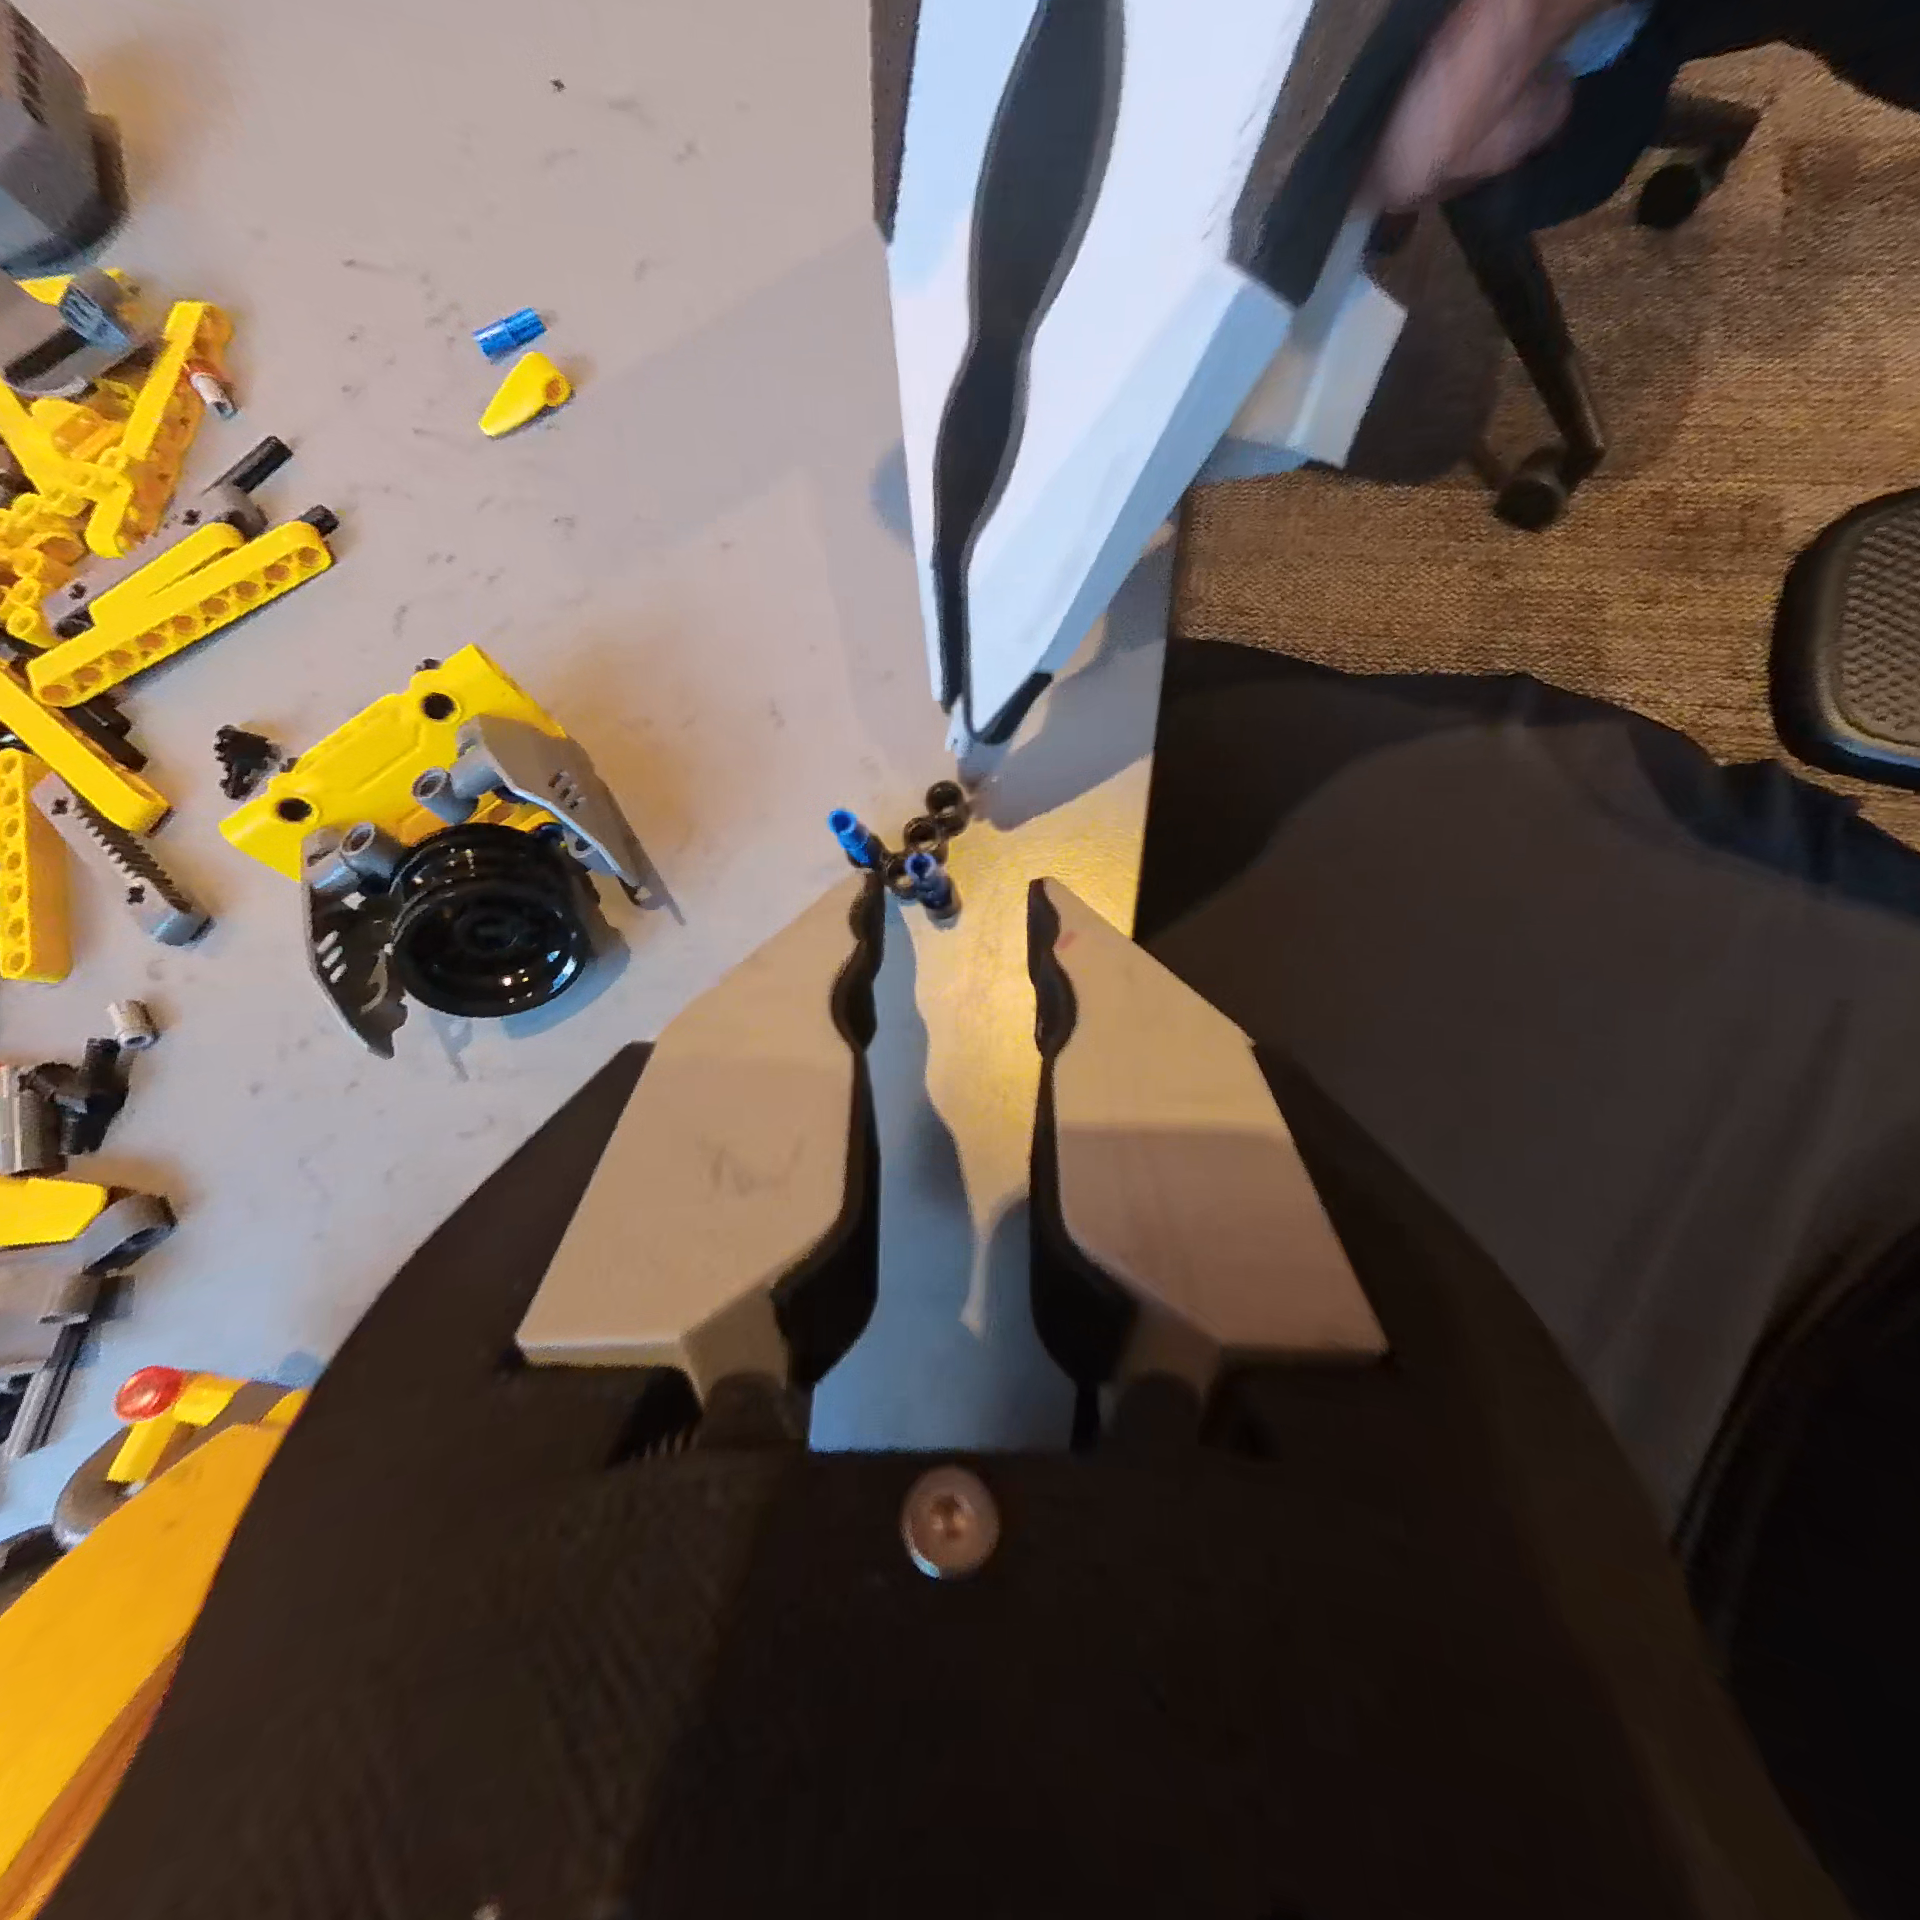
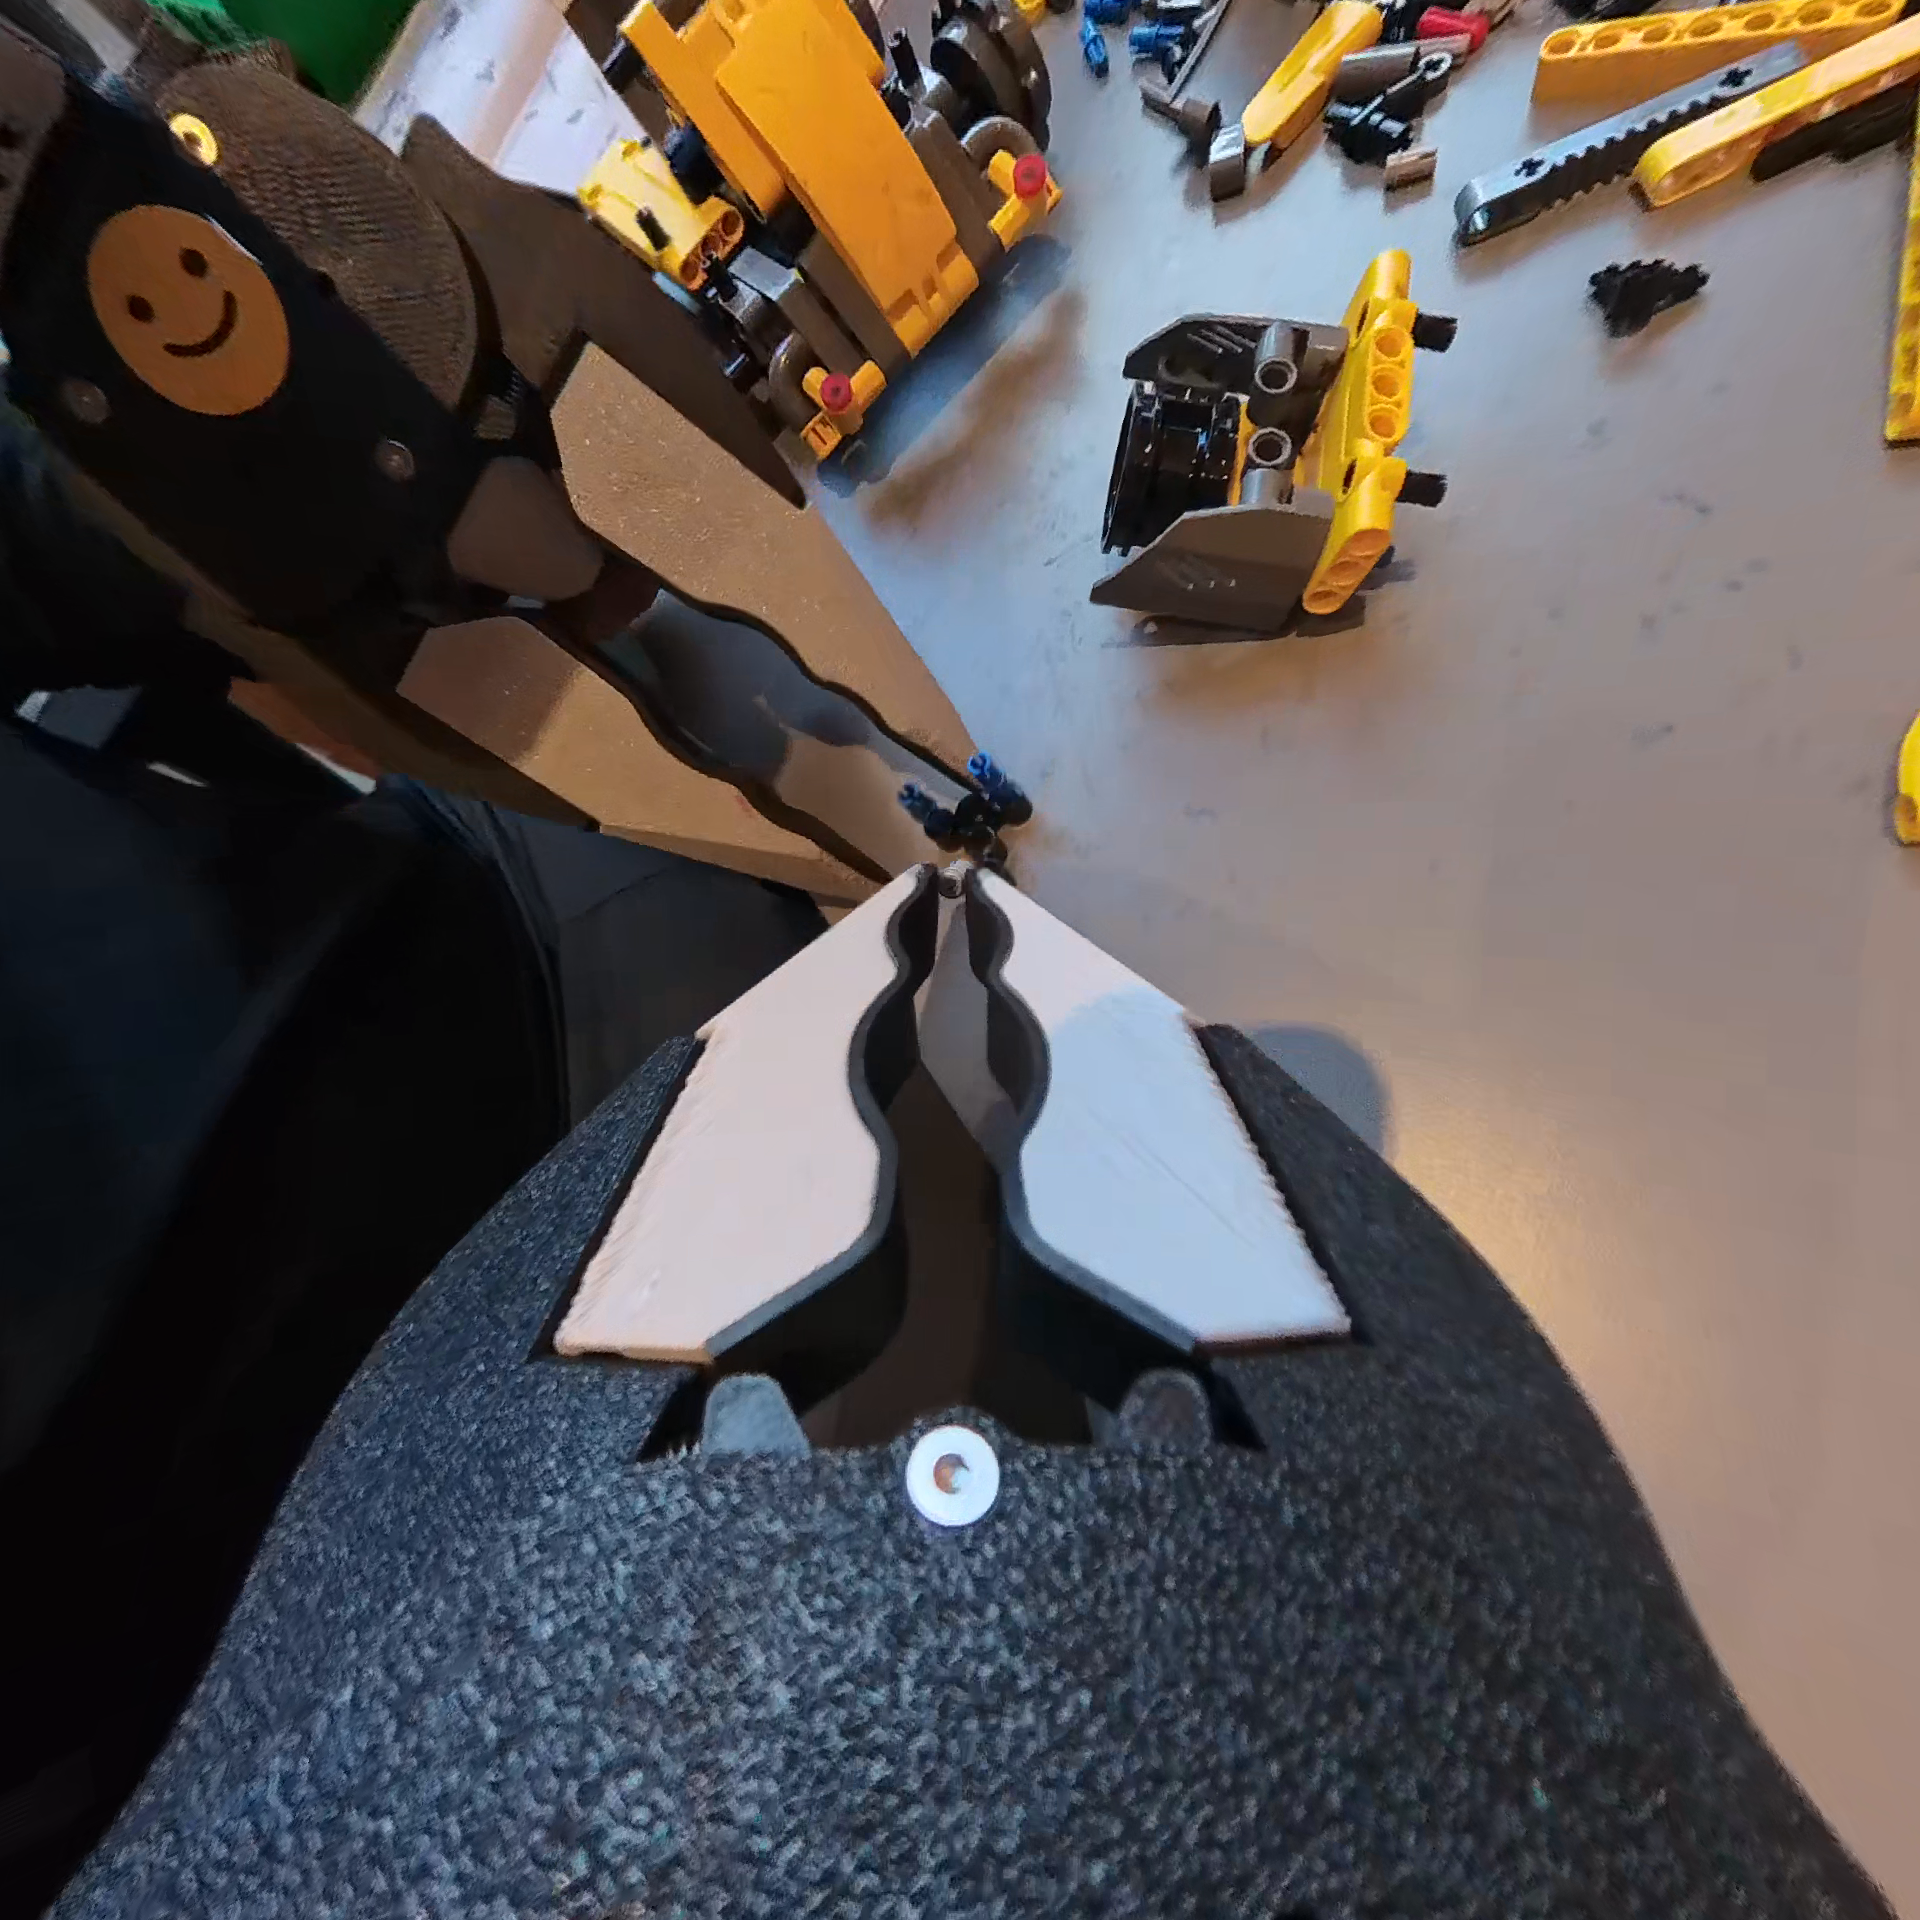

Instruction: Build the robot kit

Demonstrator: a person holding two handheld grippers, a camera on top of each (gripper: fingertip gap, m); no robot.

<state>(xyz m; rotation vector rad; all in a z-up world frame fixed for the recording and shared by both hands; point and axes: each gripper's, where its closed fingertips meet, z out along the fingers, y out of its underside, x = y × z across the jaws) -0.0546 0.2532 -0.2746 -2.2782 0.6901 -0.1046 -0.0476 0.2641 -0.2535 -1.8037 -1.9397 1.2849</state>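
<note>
A small black connector with blue pins (image 1: 920,852) lies on the grey table (image 1: 675,520) near its edge. My left gripper (image 1: 954,888) has grey fingers and is open. Its tips are just short of the connector, and the left fingertip (image 1: 868,894) is right next to it. My right gripper (image 2: 951,876) has white fingers and is shut on a small grey pin (image 2: 951,885). It comes in from the opposite side (image 1: 971,764), with its tip right at the connector's black rings (image 2: 977,808). The left gripper also shows in the right wrist view (image 2: 935,821).
A yellow and grey assembly with a black wheel (image 1: 457,873) (image 2: 1268,468) lies left of the connector. Yellow beams (image 1: 177,613), a loose blue pin (image 1: 509,332) and a yellow piece (image 1: 525,395) are scattered. A part-built yellow vehicle (image 2: 821,208) stands behind. The table edge (image 1: 1153,779) is close; chairs (image 1: 1860,644) stand beyond. The tips of both grippers are at nearly the same place. The yellow piece (image 1: 525,395) is about 15 centimeters from both grippers' fingertips.
</note>
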